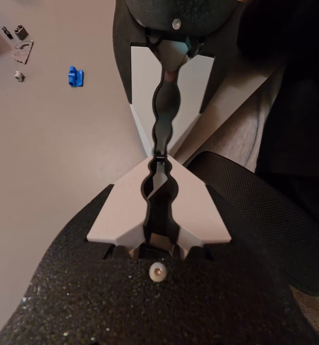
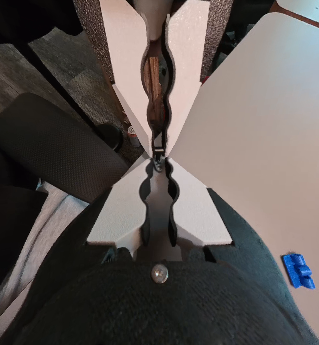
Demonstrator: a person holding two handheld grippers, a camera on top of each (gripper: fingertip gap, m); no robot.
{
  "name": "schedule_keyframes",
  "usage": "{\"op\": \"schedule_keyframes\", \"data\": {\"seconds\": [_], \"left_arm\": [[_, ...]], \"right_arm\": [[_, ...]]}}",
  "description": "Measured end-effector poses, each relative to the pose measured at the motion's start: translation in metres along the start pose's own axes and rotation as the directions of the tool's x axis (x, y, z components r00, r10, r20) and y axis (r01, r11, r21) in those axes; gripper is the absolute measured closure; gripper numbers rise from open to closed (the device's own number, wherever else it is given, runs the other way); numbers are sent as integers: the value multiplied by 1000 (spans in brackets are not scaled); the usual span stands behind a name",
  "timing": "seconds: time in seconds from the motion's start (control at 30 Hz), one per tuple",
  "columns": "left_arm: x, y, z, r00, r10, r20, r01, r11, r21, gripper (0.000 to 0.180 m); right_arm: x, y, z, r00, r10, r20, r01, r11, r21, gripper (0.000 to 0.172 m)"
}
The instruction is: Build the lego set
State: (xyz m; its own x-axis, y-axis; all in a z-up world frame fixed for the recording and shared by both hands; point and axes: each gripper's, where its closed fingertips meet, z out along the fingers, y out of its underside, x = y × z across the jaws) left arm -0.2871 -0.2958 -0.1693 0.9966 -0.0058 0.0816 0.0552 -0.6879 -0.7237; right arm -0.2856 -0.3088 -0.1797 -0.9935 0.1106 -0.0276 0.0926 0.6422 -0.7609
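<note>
Black part (image 1: 159, 157): small, being held in the air over the table (image 1: 61, 149) edge, right where the two grippers are meeting tip to tip.

Left gripper (image 1: 160, 160): being kept clenched on the part, with both fingertips pressed to its sides. In the right wrist view the same part (image 2: 157, 162) is being seen reaching down out of those tips.

Right gripper (image 2: 159, 160): being held around the part's lower end. The part is lying against one finger, while a sliver of grey is being shown between it and the other finger (image 2: 170, 173), so this gripper is being read as released, not gripping.

Blue part (image 1: 75, 78): lying alone on the table, well apart from both grippers.

Far corner of the table: a grey piece (image 1: 19, 75), a clear flat piece (image 1: 23, 52), a black block (image 1: 21, 32) and a thin black piece (image 1: 6, 32) are lying loose, near one another.

Off the table: a black chair (image 1: 248, 205) is standing just beside the edge, and a can (image 2: 132, 136) is standing on the carpet.
</note>
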Motion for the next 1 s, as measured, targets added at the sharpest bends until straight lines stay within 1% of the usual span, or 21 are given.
{"op": "schedule_keyframes", "data": {"seconds": [0.03,0.1,0.17,0.2,0.3,0.4,0.53,0.57,0.6,0.67,0.77,0.9,0.93,1.0], "left_arm": [[0,1,0,1000,5,5,-5,1000,-1,175],[-3,0,0,999,21,29,-21,1000,3,175],[-4,-4,0,999,19,29,-19,1000,25,175],[-4,-6,0,999,18,28,-19,999,36,175],[-2,-13,2,1000,25,2,-25,998,61,175],[-1,-17,10,999,46,-10,-45,997,59,175],[2,-28,20,998,65,-24,-63,995,79,175],[2,-32,22,997,67,-23,-65,994,86,175],[2,-36,23,998,62,-19,-60,994,97,175],[1,-45,25,999,15,-33,-11,990,140,175],[-2,-58,28,994,-74,-79,89,974,208,175],[0,-67,31,984,-117,-131,147,958,246,175],[0,-69,31,983,-128,-132,158,954,253,175],[-1,-72,30,981,-142,-131,173,949,265,175]], "right_arm": [[-1,2,-2,1000,7,-4,-7,1000,0,166],[-2,4,-5,1000,16,-13,-16,1000,1,166],[-5,7,-8,1000,3,-23,-3,1000,1,162],[-5,8,-9,999,3,-37,-3,1000,0,164],[-2,13,-15,997,26,-69,-26,1000,1,166],[0,19,-22,995,61,-75,-61,998,3,167],[10,34,-40,983,72,-171,-72,997,4,165],[13,37,-45,976,61,-208,-61,998,5,156],[12,37,-48,973,25,-230,-24,1000,9,154],[3,32,-54,965,-57,-254,71,997,43,155],[4,27,-62,934,-86,-346,118,990,73,155],[15,23,-69,888,-103,-448,154,985,80,163],[16,21,-69,883,-114,-456,166,983,76,168],[19,20,-72,853,-149,-499,203,978,55,170]]}}
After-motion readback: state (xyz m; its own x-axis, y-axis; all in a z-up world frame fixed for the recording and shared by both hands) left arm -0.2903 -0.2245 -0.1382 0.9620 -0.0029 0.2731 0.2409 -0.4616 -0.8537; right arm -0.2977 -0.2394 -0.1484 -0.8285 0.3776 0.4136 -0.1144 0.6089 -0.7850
